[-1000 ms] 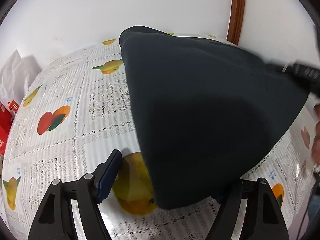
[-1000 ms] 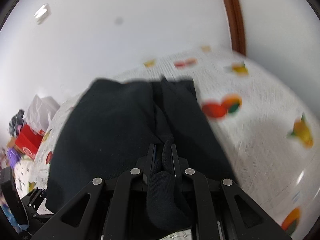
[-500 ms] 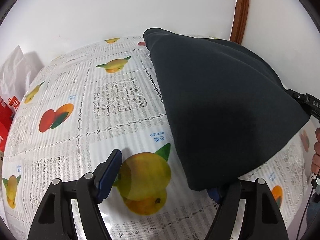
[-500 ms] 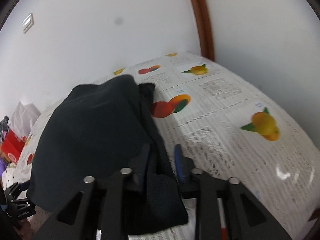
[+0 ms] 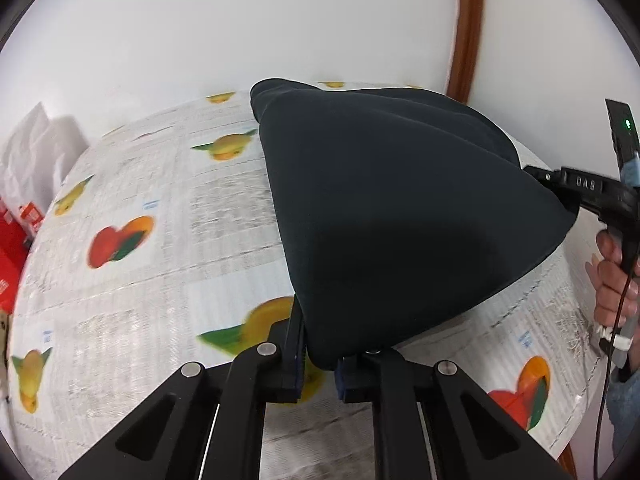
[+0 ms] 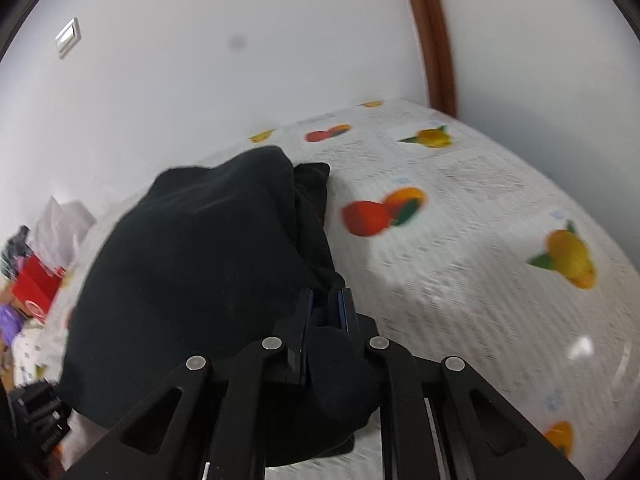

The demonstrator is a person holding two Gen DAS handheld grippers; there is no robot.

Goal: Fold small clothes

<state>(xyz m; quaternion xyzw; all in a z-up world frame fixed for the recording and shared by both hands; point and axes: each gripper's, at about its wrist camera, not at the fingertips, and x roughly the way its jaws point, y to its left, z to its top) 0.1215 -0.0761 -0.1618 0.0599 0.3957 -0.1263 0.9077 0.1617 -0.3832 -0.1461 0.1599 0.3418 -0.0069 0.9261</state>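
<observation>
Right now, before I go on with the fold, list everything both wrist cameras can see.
Dark garment: one, black-navy, lifted off the tablecloth, held at two corners.
Tablecloth: one, white lace pattern with orange, red and yellow fruit prints, covering the table.
Wall: white, behind the table.
Wooden trim: one, brown, vertical on the wall.
Wall switch: one, white, upper left in the right wrist view.
White bag: one, at the far left edge.
Red boxes: red, count unclear, beside the bag.
Left tongs: black, shut on the garment's near corner.
Right tongs: black, shut on bunched fabric.
Right hand: gripping the tongs' handle.
</observation>
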